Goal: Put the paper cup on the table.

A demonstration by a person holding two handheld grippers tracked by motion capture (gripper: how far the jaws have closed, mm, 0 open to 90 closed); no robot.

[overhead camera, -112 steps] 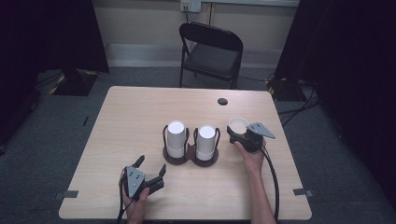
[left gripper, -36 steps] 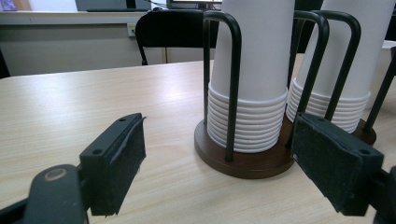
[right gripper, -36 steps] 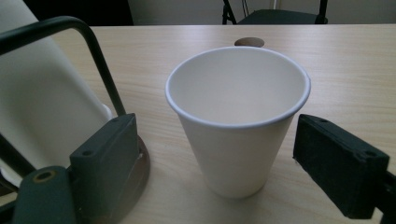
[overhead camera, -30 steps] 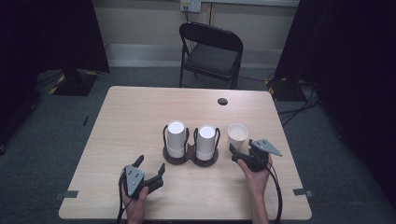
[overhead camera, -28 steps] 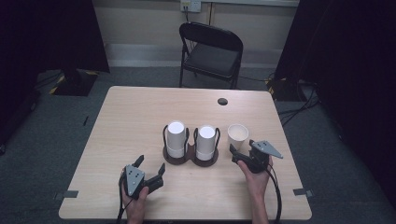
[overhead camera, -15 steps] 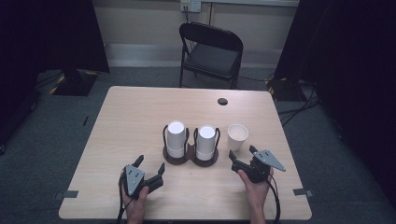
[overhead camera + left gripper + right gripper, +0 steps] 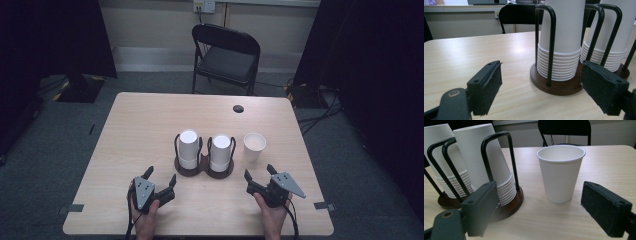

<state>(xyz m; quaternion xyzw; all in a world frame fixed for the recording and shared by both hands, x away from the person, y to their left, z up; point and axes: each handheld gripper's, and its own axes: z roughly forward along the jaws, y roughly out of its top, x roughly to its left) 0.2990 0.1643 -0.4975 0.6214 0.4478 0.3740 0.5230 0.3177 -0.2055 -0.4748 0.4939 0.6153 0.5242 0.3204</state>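
Note:
A single white paper cup (image 7: 254,146) (image 7: 560,172) stands upright and open-topped on the table, right of a dark two-bay cup holder (image 7: 203,167) (image 7: 506,201). Each bay holds an upside-down stack of white cups (image 7: 188,148) (image 7: 220,151) (image 7: 561,40) inside black wire loops. My right gripper (image 7: 259,172) (image 7: 549,212) is open near the front edge, a short way back from the single cup, with nothing between its jaws. My left gripper (image 7: 160,177) (image 7: 541,92) is open at the front left, facing the holder's left stack (image 7: 561,40), and holds nothing.
A black folding chair (image 7: 226,52) stands beyond the far edge of the table (image 7: 145,125). A small dark round grommet (image 7: 238,108) sits in the tabletop at the far right. Cables trail from both grippers over the front edge.
My right gripper let go of the single cup, left it standing right of the holder, and drew back toward the front edge with its jaws open. The left gripper has stayed put.

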